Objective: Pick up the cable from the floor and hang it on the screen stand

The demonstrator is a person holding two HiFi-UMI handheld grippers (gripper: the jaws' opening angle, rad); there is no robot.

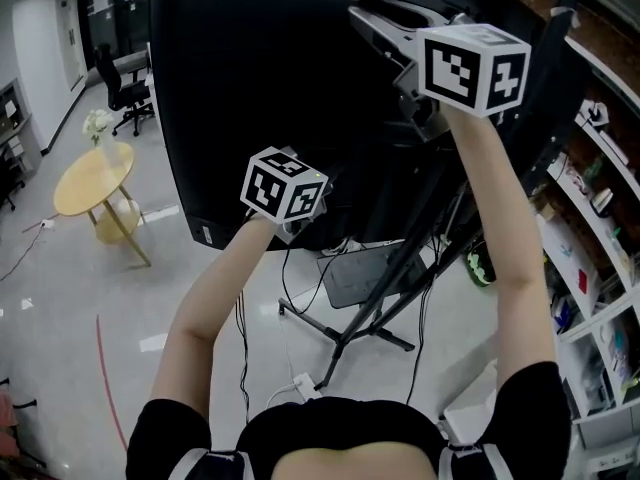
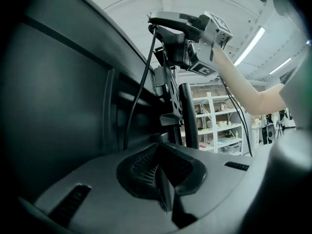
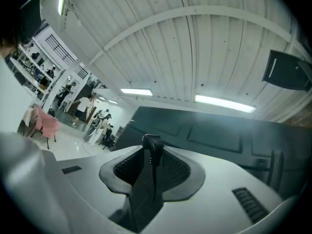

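The right gripper (image 2: 161,22) is raised high behind the screen (image 1: 250,88), a broad, flat, matt black panel. Its ribbed pads are clamped on the moulded black plug end of the cable (image 3: 152,149). From there the thin, round, smooth cord hangs in a slack curve down the screen's back, close to the stand (image 2: 189,116), whose rounded black post and flat bracket rise just beside it. The stand's slim tube legs spread over the glossy pale floor (image 1: 80,298). The left gripper (image 2: 162,177) is held lower, its mesh-textured pads drawn together to a narrow dark slit; whether anything lies in it cannot be told.
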